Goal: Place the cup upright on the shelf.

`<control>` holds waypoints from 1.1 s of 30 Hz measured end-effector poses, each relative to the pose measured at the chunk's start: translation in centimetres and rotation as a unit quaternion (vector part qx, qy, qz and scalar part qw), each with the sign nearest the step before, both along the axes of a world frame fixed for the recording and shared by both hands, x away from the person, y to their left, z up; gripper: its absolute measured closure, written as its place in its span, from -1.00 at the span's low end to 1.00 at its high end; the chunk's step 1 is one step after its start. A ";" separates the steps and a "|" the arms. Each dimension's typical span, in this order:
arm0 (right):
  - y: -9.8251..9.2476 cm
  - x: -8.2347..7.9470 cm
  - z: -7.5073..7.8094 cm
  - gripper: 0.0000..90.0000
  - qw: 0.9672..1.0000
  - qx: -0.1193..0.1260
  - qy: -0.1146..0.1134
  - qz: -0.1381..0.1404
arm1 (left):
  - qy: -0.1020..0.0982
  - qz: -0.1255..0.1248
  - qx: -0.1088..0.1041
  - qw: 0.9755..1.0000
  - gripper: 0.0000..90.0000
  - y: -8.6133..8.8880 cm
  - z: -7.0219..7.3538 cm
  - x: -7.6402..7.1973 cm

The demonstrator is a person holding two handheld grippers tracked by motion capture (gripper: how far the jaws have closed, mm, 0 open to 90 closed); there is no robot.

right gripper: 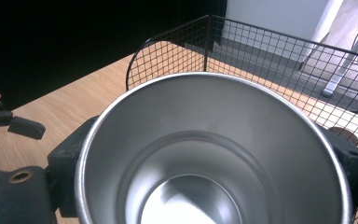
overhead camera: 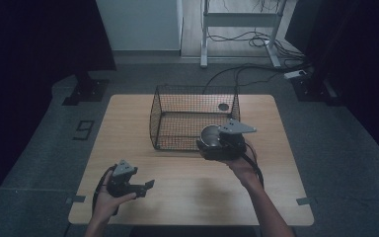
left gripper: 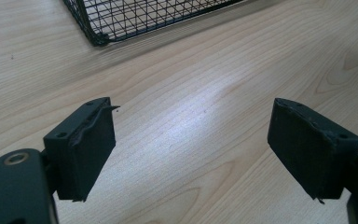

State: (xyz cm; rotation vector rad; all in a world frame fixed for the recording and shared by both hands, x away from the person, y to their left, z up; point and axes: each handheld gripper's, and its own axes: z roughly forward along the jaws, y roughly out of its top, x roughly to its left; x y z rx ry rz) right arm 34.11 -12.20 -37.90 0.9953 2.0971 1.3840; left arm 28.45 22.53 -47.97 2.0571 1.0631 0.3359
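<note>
My right gripper is shut on a shiny steel cup, held above the table at the front right corner of the black wire basket. In the right gripper view the cup faces the camera with its mouth open and nothing inside, its walls pressed between the two black jaws of the right gripper. The basket lies just beyond it. My left gripper hovers open near the table's front left. Its jaws stand wide apart over bare wood, left gripper, with nothing between them.
The wooden table carries the basket at its middle back. A small round brown disc sits at the basket's far right side, disc. The basket's corner lies ahead of the left gripper. Cables and a desk frame are on the floor beyond.
</note>
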 end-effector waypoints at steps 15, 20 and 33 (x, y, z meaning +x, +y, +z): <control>0.2 2.6 1.1 -0.70 1.000 0.011 0.009 -0.010 | -0.001 0.003 -0.003 1.000 -0.66 0.3 0.1 0.0; 0.3 3.2 1.3 -0.70 1.000 0.008 0.009 -0.015 | -0.003 0.004 -0.005 1.000 -0.66 0.4 0.2 0.0; 1.2 5.2 2.0 -0.70 1.000 0.001 0.013 -0.022 | -0.004 0.006 -0.008 1.000 -0.66 0.6 0.3 0.0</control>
